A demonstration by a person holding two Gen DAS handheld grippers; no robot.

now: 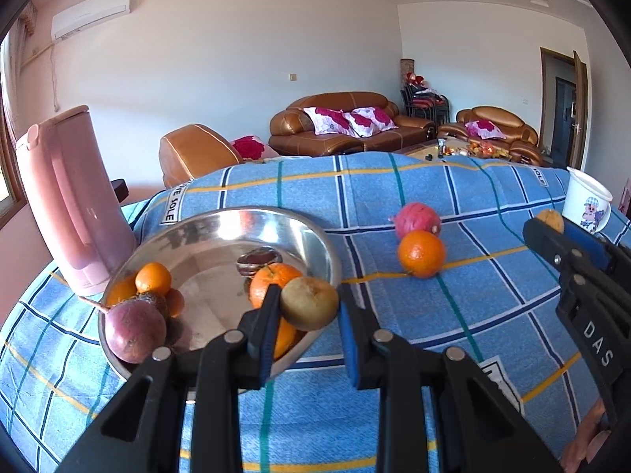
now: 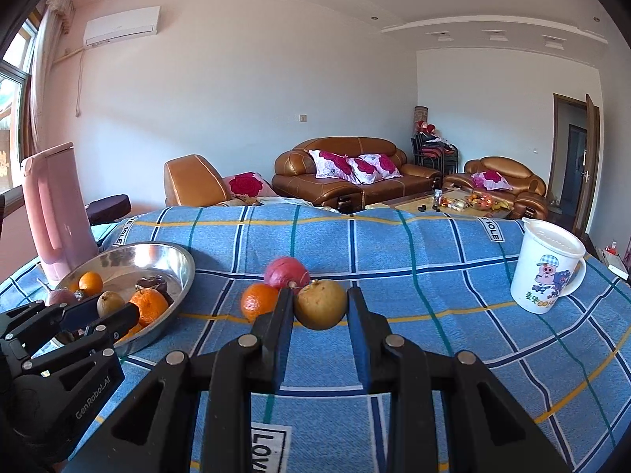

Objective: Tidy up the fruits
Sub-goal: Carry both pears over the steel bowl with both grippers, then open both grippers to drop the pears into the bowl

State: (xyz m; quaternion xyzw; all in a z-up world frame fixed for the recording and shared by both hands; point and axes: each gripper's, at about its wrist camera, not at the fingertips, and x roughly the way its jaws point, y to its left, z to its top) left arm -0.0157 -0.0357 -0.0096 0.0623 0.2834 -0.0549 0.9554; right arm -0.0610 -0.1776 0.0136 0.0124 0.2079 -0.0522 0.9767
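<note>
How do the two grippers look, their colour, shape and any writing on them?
Both are black plastic with angular, triangular cut-outs, silver round pivot pins and blue pads inside the fingers. The left gripper carries "GenRoboLAI" in pale letters on its side; the right gripper shows the letters "DAS". No cables or sleeves are visible.

A woven checked cloth (image 2: pixel 434 276) covers the tabletop. The bowl (image 1: pixel 315 236) is shiny, mirror-like metal. The pink jug (image 1: pixel 75 205) and white mug (image 2: pixel 548 272) look like smooth glossy plastic. The sofa (image 2: pixel 355 181) is glossy leather.
</note>
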